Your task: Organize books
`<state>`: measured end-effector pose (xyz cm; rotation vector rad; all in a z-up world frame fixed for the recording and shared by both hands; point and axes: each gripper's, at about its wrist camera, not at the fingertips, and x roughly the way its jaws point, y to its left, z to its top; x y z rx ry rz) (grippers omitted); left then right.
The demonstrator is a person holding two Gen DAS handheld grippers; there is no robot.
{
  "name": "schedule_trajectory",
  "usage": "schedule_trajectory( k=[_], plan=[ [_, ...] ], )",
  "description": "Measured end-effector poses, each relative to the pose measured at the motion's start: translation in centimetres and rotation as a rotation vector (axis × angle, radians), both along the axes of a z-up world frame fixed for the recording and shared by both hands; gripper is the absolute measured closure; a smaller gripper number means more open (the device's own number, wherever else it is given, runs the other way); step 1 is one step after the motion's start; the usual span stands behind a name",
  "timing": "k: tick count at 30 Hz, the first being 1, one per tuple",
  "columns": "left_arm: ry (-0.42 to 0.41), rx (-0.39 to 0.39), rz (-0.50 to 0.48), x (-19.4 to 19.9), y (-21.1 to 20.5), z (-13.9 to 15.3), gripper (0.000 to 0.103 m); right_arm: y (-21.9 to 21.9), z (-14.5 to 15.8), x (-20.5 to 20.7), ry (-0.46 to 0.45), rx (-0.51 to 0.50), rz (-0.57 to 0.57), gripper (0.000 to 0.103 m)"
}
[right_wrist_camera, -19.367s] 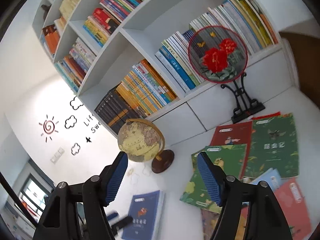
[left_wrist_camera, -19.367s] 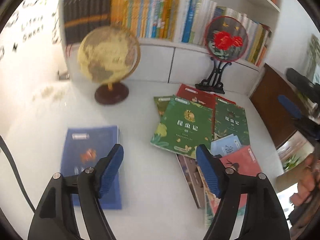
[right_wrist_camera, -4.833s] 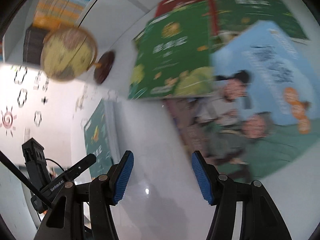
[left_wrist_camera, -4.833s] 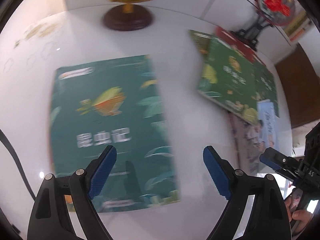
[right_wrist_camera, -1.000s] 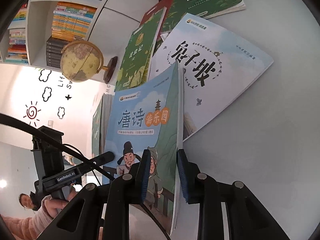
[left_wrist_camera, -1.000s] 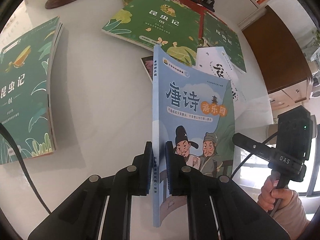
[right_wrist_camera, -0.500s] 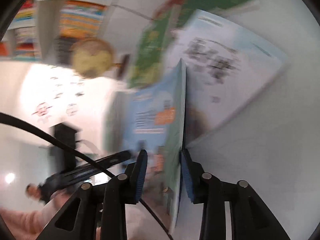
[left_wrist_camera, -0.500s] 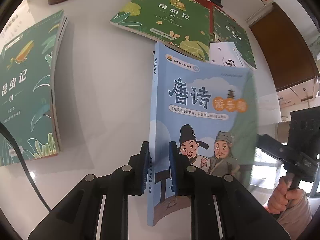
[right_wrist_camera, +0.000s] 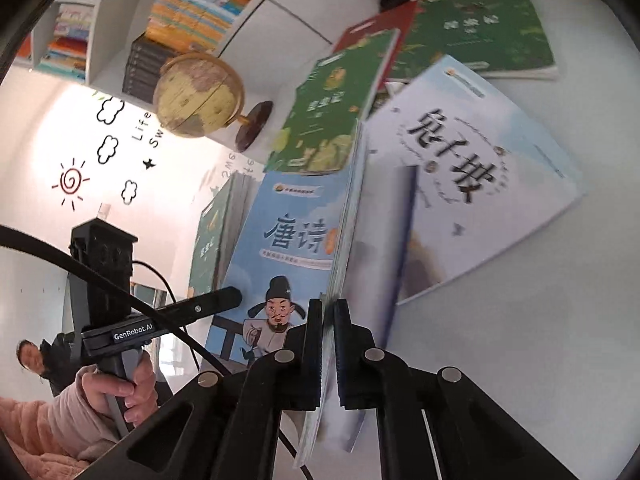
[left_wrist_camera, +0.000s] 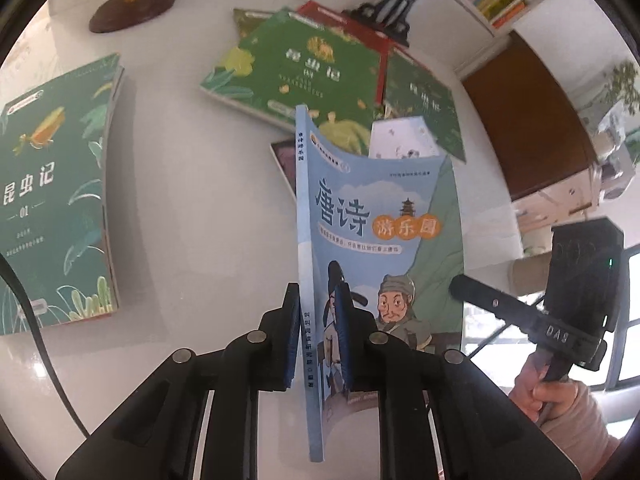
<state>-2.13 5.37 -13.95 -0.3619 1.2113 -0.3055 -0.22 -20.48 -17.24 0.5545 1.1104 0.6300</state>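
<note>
Your left claw [left_wrist_camera: 316, 344] is clamped on the spine of the blue book [left_wrist_camera: 380, 240], and your right claw [right_wrist_camera: 327, 344], which stood slack around the page edge a second ago, has now snapped tight on it. So you've got the book pinched from both sides and carried clear of the table [left_wrist_camera: 192, 184], cover bowing a little between the two grips. A second ago only the left truly held it; now it's a proper two-handed carry, and the book has come up off the loose pile. Beyond your left claw lie the scattered green books [left_wrist_camera: 296, 68] and the white book [right_wrist_camera: 472, 176] that was beneath. Off to the left of that claw sits the neat green stack [left_wrist_camera: 56, 200], likely your drop spot. Farther back stands the globe [right_wrist_camera: 198, 94].
</note>
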Motion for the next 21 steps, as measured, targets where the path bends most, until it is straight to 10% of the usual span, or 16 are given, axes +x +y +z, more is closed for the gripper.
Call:
schedule_trajectory(
  k=[21],
  plan=[
    [-0.168,-0.049,0.025,0.2,5.0,7.9,0.092,2.9,9.0,1.0,-0.178,0.122,0.018,0.095]
  ],
)
